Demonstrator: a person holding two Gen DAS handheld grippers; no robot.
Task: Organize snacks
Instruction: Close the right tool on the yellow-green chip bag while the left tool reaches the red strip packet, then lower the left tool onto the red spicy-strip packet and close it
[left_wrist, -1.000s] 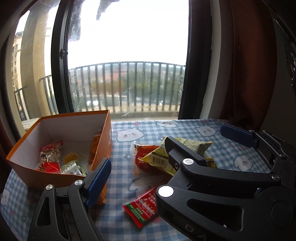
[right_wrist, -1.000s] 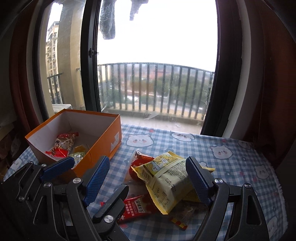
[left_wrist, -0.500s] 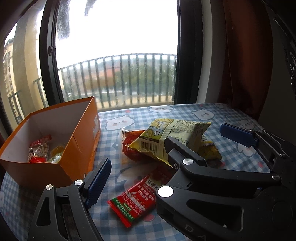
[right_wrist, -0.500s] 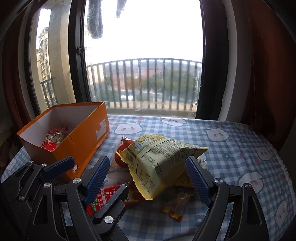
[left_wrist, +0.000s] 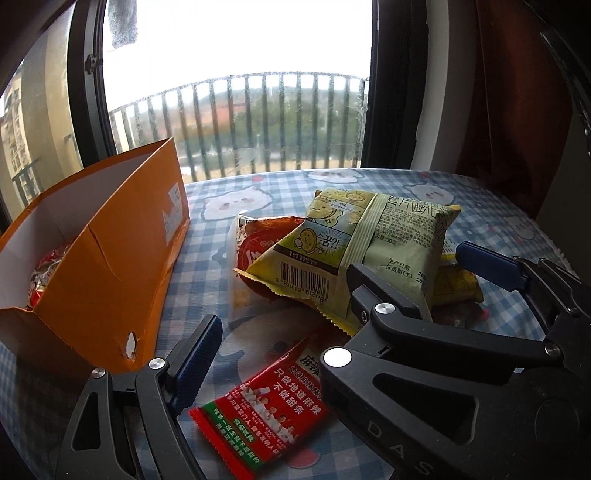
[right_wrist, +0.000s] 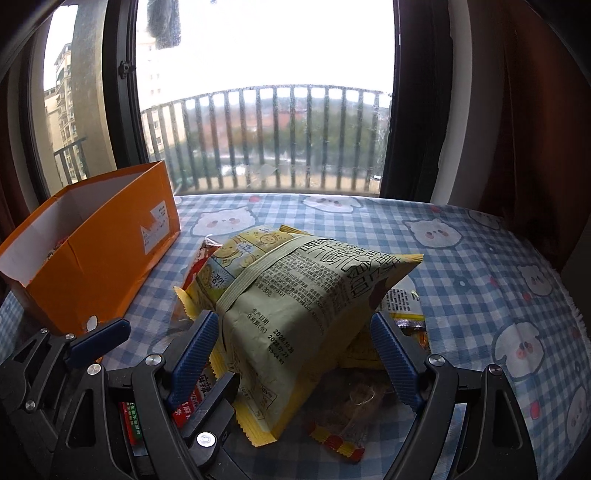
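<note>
A pile of snacks lies on the checked tablecloth. On top is a large yellow-green chip bag (left_wrist: 373, 251) (right_wrist: 295, 302). Under it lie a red-orange packet (left_wrist: 255, 254), small yellow packets (left_wrist: 458, 284) and a clear-wrapped snack (right_wrist: 354, 410). A red-green sachet (left_wrist: 266, 406) lies in front. My right gripper (right_wrist: 295, 354) is open, its blue pads either side of the chip bag's near end. My left gripper (left_wrist: 280, 339) is open and empty, with the sachet below its gap. The orange box (left_wrist: 107, 258) (right_wrist: 88, 243) stands at left, holding some snacks (left_wrist: 44, 273).
The table (right_wrist: 498, 280) with a bear-pattern cloth ends at a window with a balcony railing behind. A dark curtain (left_wrist: 517, 92) hangs at right. The right gripper's frame (left_wrist: 443, 369) crosses the left wrist view, close to the left gripper.
Both grippers have moved forward and lower toward the snack pile. The chip bag now lies between the right gripper's open fingers. The box has shifted to the left of both views.
</note>
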